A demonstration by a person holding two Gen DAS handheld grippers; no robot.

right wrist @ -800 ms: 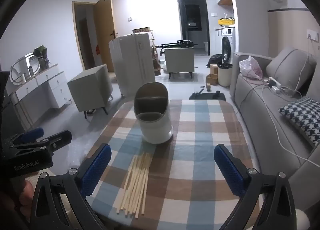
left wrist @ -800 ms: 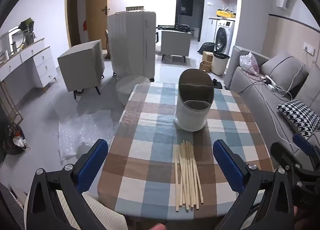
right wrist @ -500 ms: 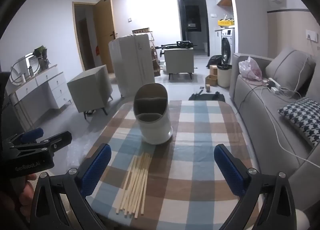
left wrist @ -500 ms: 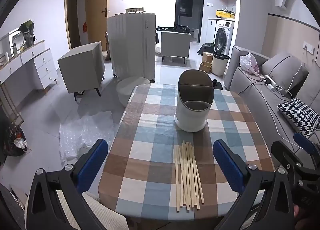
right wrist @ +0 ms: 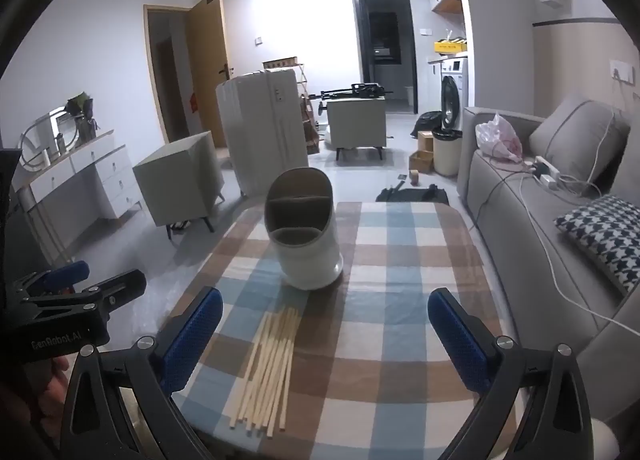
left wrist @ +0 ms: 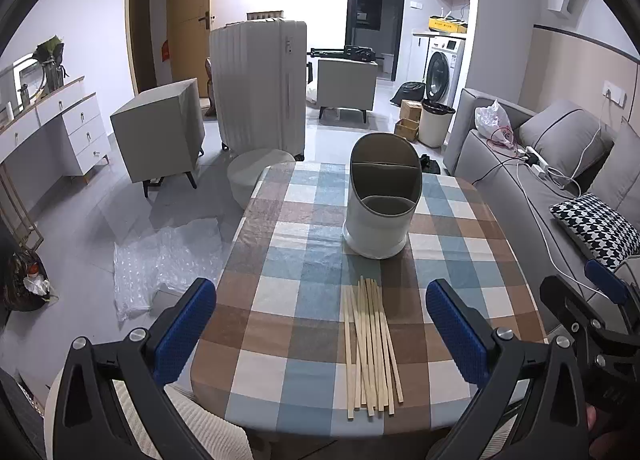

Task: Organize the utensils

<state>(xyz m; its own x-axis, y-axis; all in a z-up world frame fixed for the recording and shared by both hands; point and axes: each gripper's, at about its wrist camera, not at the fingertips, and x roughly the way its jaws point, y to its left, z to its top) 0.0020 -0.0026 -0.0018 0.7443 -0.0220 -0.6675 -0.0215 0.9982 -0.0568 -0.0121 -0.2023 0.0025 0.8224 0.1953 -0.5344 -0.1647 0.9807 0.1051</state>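
Both grippers (left gripper (left wrist: 320, 324), right gripper (right wrist: 324, 324)) gape empty over chopsticks (left wrist: 370, 344) lying lengthwise toward the holder (left wrist: 380, 199).

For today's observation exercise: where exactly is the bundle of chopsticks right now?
The chopsticks lie flat on the checked tablecloth near the table's front edge, just in front of the white utensil holder and apart from it, in both wrist views.

Wide-open right gripper (right wrist: 324, 334) above a checked table (right wrist: 408, 340); a bundle of chopsticks (right wrist: 268, 366) lies near a white utensil holder (right wrist: 306, 248).
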